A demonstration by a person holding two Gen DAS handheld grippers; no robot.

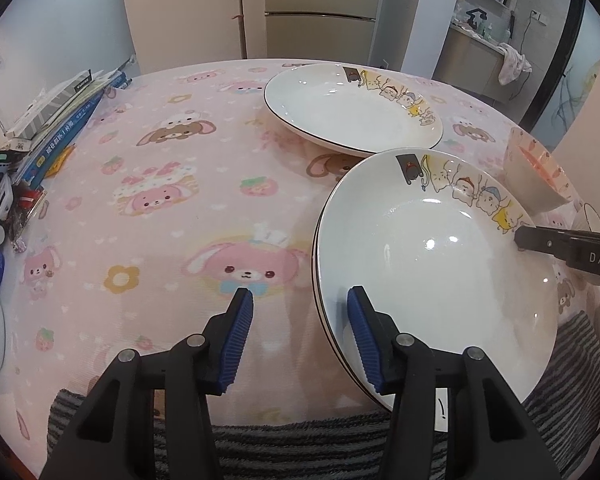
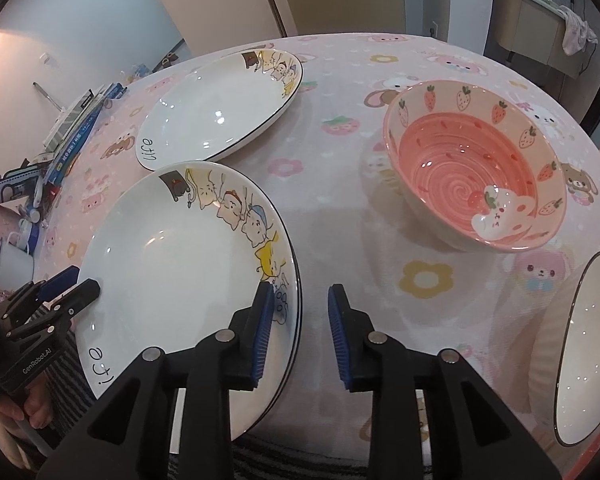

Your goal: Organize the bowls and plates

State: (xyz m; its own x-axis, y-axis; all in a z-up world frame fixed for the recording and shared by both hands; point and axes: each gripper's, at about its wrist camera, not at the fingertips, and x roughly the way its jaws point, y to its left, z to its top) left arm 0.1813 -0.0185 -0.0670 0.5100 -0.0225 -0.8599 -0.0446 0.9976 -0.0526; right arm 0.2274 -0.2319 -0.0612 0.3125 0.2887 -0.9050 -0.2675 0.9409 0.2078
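A stack of two white cat-print plates [image 1: 432, 264] [image 2: 180, 264] sits near the table's front edge. A third matching plate [image 1: 352, 108] [image 2: 220, 108] lies farther back. A pink strawberry bowl [image 2: 476, 168] [image 1: 536, 176] stands to the right. My left gripper [image 1: 300, 336] is open at the stack's left rim, its right finger over the rim. My right gripper [image 2: 300, 332] is open at the stack's right rim, its left finger over the rim. Both are empty.
A white dish with a dark rim [image 2: 588, 352] sits at the right front edge. Books and clutter [image 1: 48, 136] and a white mug [image 2: 12, 264] fill the table's left side. A pink cartoon tablecloth [image 1: 180, 200] covers the table.
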